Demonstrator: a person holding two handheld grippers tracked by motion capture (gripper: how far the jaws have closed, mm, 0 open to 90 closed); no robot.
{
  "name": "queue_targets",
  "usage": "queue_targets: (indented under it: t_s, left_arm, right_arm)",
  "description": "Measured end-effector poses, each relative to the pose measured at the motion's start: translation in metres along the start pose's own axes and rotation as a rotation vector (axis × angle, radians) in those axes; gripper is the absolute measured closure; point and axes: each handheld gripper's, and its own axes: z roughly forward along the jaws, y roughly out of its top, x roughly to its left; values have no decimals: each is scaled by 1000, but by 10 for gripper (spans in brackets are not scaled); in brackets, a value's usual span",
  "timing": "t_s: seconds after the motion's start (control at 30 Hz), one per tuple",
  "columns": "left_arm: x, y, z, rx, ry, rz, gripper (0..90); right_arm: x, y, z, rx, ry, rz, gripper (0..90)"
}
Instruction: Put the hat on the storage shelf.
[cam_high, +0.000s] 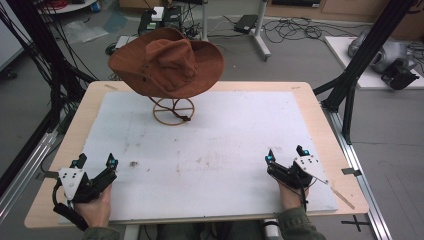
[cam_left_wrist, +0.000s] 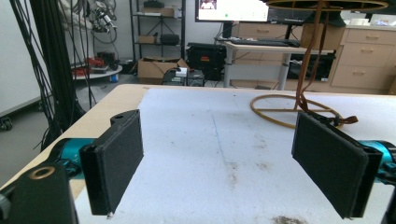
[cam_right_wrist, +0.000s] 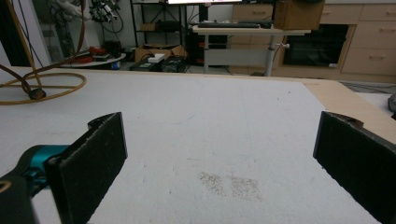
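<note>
matt brown suede hat (cam_high: 167, 62), wire stand (cam_high: 173, 110)

grey floor (cam_high: 310, 55), desk (cam_left_wrist: 261, 45), wooden drawers (cam_left_wrist: 362, 65)

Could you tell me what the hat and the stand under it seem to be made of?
The hat looks like brown suede or felt: matte, softly creased. Its stand looks like thin bent wood or rattan, tan with a slight sheen, though coated wire is possible.
</note>
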Motion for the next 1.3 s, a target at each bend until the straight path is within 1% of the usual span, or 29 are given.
queue_targets:
  t_s: [0.03,0.1,0.17,0.33,0.4,0.47,0.9,1.0,1.07,1.1,1.3]
  left_arm:
    - [1,0,0,0,2,0,169]
    - [2,-1,0,3,0,-3,170]
    - [2,-1,0,3,2,1,171]
    - [1,-1,1,9,-13,5,173]
    - [0,-1,0,5,-20,7,173]
    - [-1,-1,0,5,-22,8,173]
    - [1,-2,2,19,-22,-8,171]
    - [1,-2,3,19,-22,-23,172]
    - [2,-2,3,20,-22,-23,171]
    - [2,-2,3,18,-21,-23,171]
    - [1,-2,4,19,-27,-21,175]
  right_arm:
    - [0,0,0,-4,-2,0,39]
    - [0,0,0,-7,2,-4,41]
    - [0,1,0,-6,-4,-3,41]
    - [-1,1,0,-7,-7,2,40]
    - [-1,2,-1,-2,-6,17,40]
    - [-2,2,-1,-4,-7,11,40]
    - [-3,1,-3,3,-9,18,40]
    - [-4,1,-3,4,-9,19,40]
    - [-4,1,-3,5,-9,21,40]
    - [-4,1,-3,9,-11,31,40]
    - [-5,0,-3,6,-15,24,40]
